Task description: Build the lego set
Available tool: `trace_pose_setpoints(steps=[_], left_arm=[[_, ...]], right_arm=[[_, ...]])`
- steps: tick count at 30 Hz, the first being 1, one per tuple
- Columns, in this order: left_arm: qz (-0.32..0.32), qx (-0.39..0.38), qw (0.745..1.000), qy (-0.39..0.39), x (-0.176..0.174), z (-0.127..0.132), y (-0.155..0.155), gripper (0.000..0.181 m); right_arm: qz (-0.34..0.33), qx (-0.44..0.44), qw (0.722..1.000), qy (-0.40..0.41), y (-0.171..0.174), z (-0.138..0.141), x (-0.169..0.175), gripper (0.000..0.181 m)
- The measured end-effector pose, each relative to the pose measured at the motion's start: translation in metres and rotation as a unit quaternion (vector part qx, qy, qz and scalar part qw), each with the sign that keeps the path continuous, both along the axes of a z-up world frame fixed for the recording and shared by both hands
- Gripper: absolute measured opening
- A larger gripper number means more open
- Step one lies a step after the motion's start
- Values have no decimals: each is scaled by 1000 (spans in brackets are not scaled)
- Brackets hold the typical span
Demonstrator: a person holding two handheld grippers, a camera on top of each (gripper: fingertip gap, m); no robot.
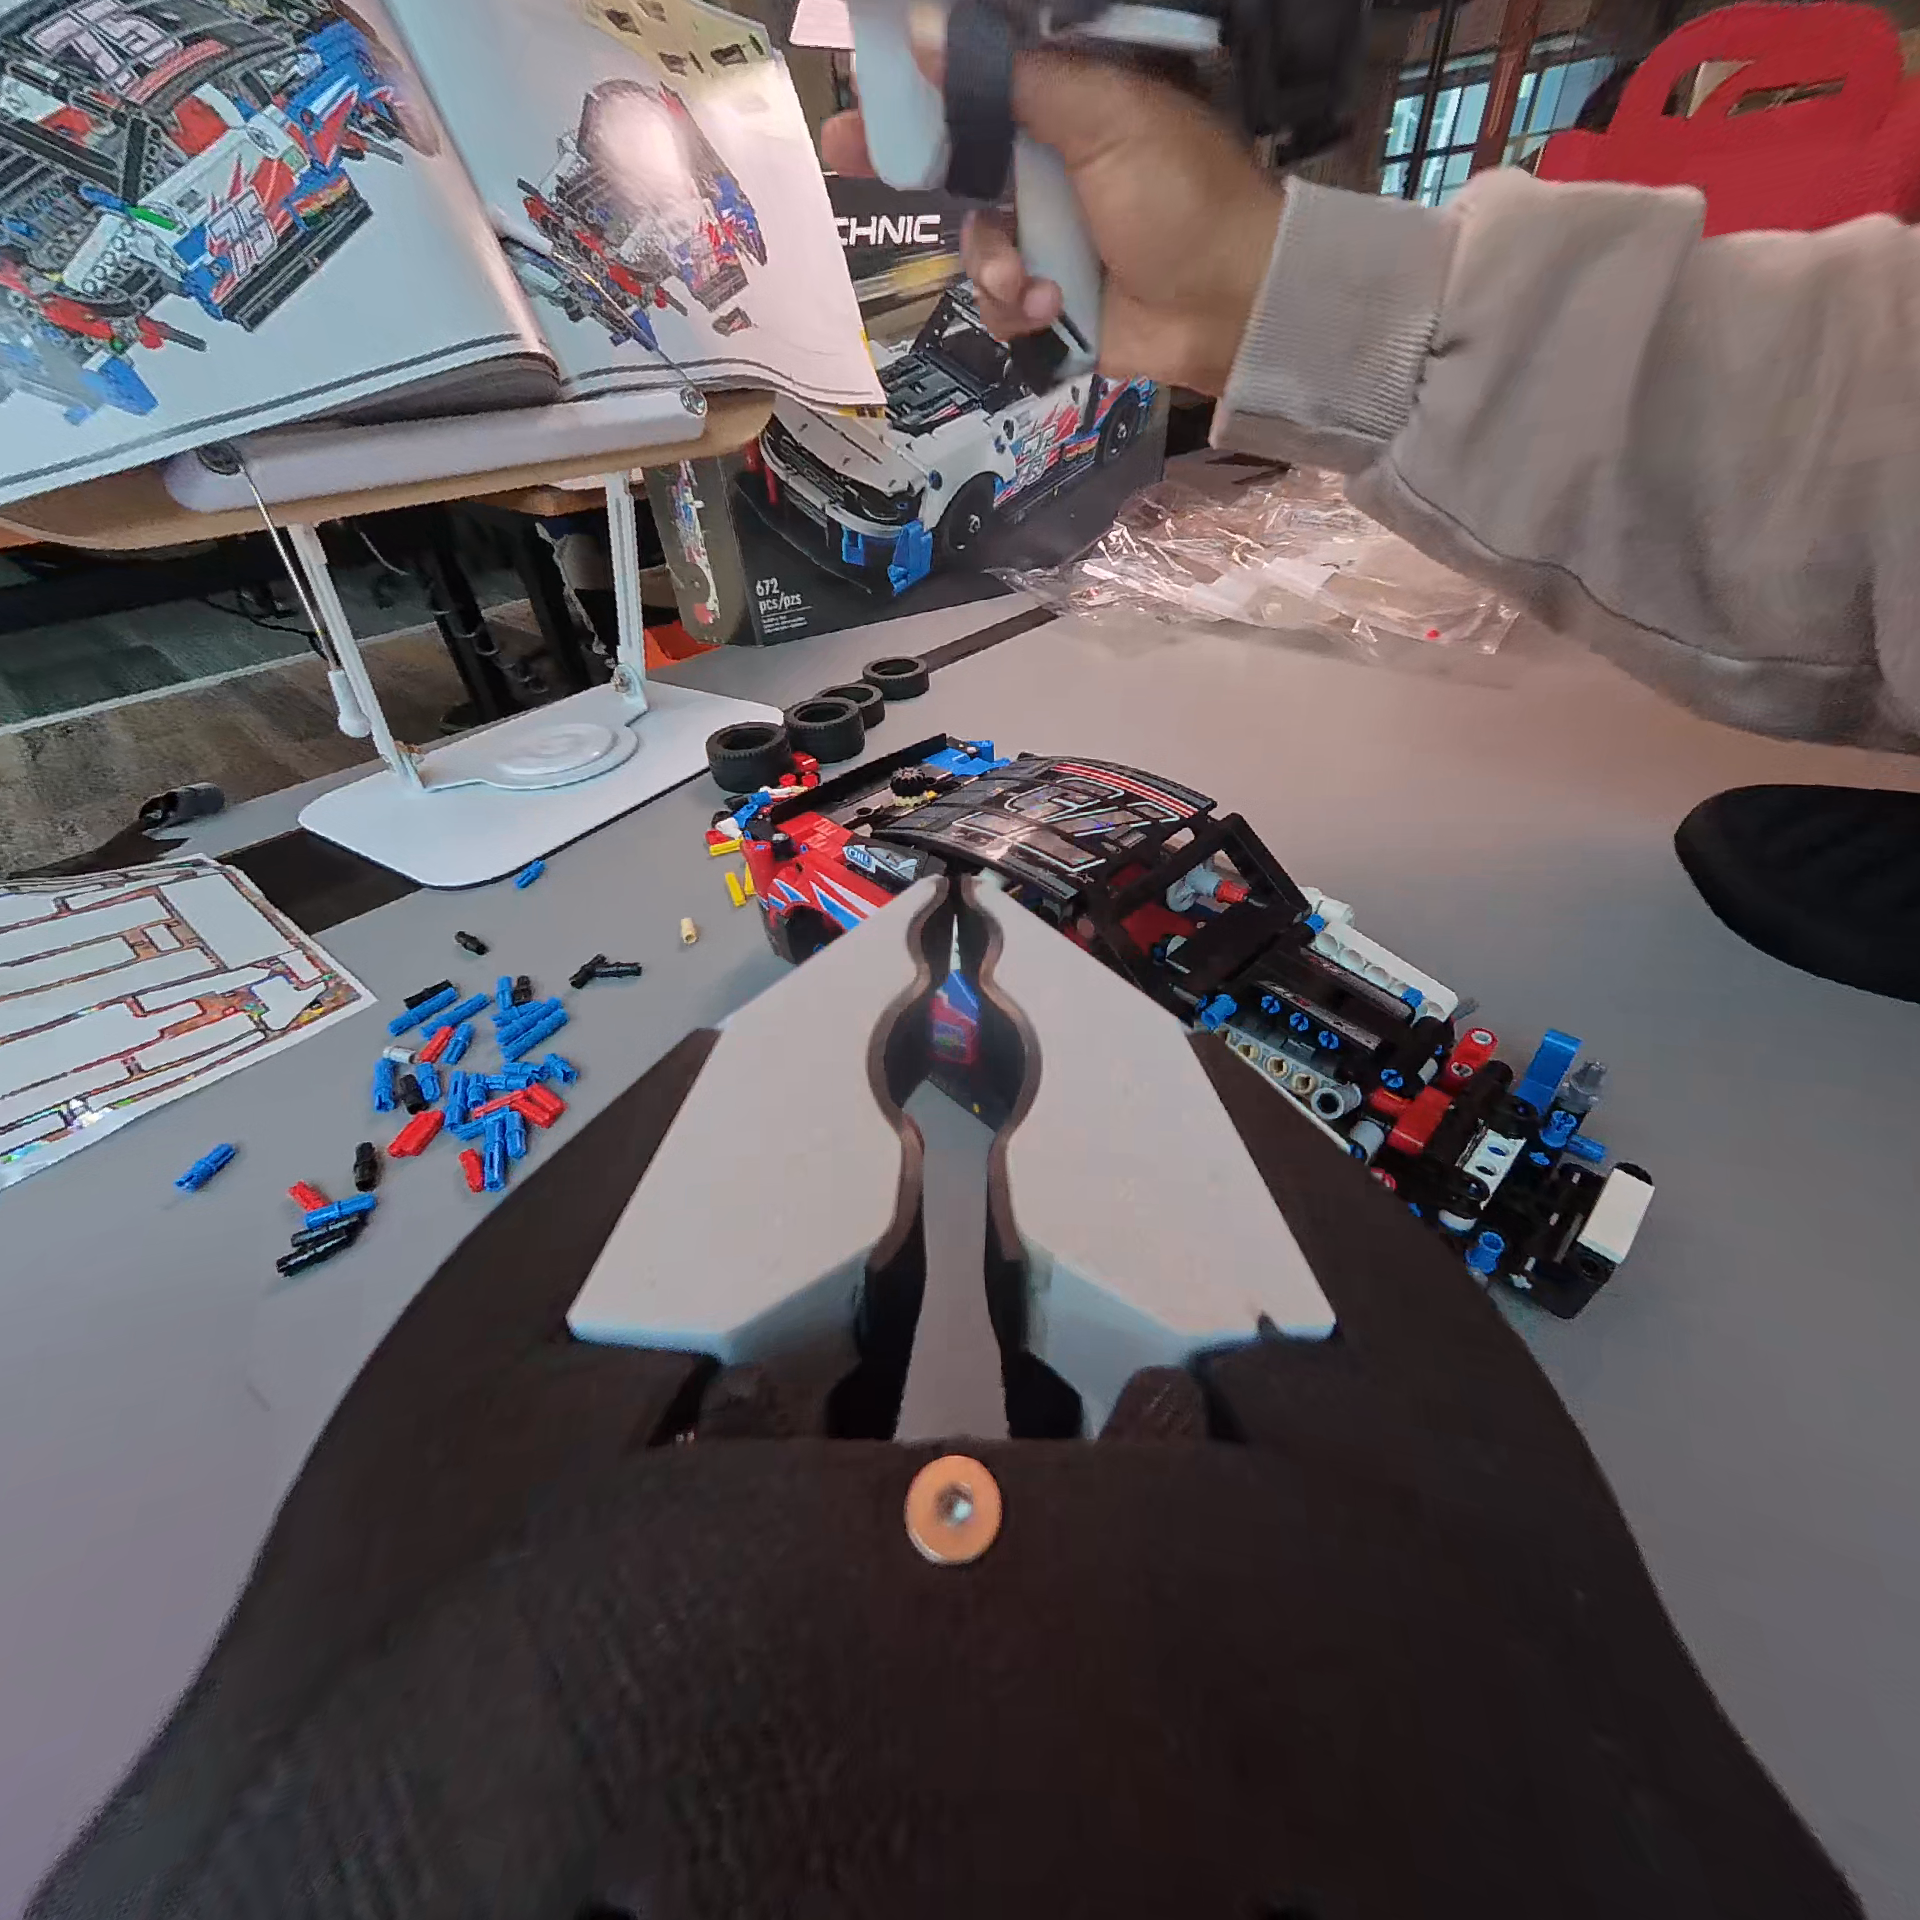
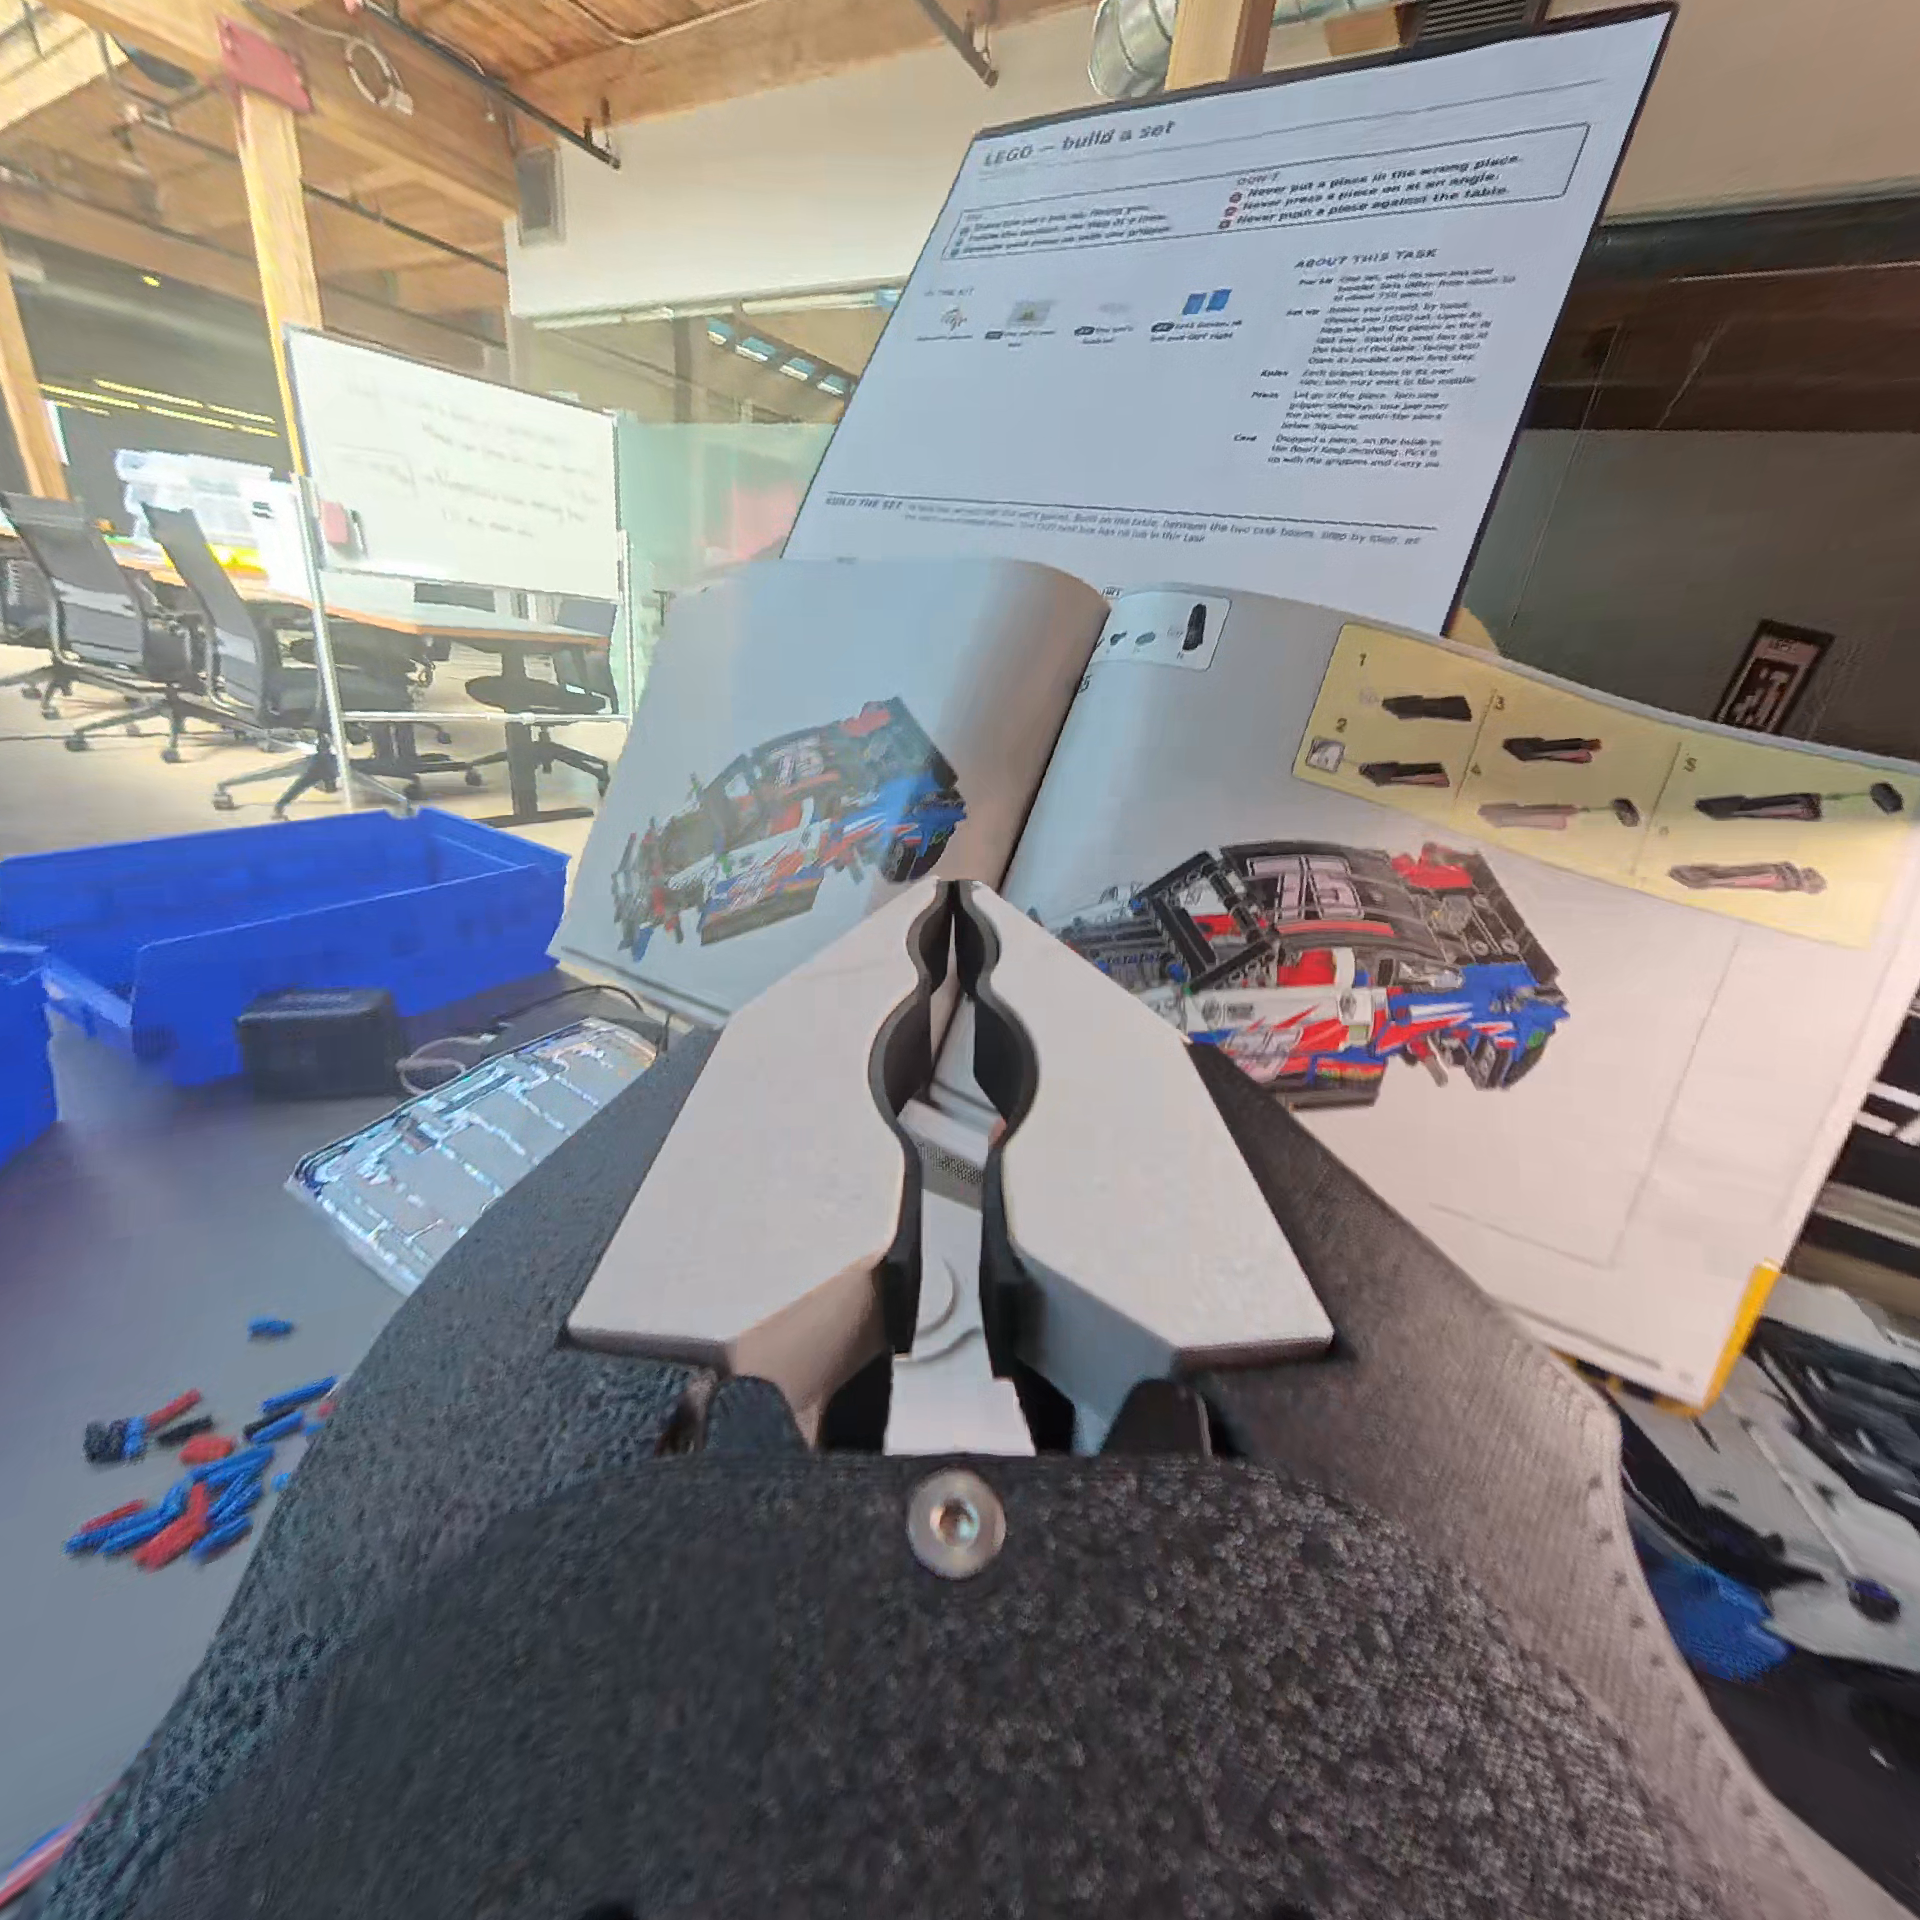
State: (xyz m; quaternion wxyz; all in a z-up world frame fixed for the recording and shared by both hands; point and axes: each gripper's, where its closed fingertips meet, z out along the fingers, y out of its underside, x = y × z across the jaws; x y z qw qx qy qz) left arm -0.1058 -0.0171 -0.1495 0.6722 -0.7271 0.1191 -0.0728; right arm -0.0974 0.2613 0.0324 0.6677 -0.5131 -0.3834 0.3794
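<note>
The half-built red, black and blue lego race car [image 1: 1174, 966] lay lengthwise just beyond the left gripper [image 1: 958, 891], fingers pressed together empty, while the right gripper [image 2: 956, 896], fingers likewise pinched on nothing, faced the open instruction booklet [image 2: 1299, 935] way above the car.

Right gripper [image 2: 957, 902]: grey fingers closed tip to tip, nothing between them, raised before the open instruction booklet [image 2: 1299, 935]. Printed sheet [image 2: 1226, 312] upright behind the booklet. Blue bin [image 2: 281, 914] at the table's [image 2: 156, 1247] far left; loose blue, red and black pins [image 2: 177, 1475] near its left edge.
</note>
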Motion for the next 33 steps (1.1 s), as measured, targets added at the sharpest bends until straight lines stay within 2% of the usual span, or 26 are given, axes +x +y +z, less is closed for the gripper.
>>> trace_pose_setpoints(steps=[6,12,17,25,33], left_arm=[[-4,-5,1000,11,1,-3,1,0],[-2,-13,1000,-11,-3,-5,2,0],[-3,-5,1000,-16,-1,2,-1,0],[6,-2,1000,-6,-5,4,-2,0],[16,0,1000,-18,-12,5,-2,0]], right_arm=[[-35,-6,999,-15,68,23,-66,0],[-37,10,999,-24,87,40,-98,0],[-44,26,997,-51,91,44,-112,0],[-78,27,991,-103,100,36,-119,0],[-78,32,992,-99,104,36,-113,0]])
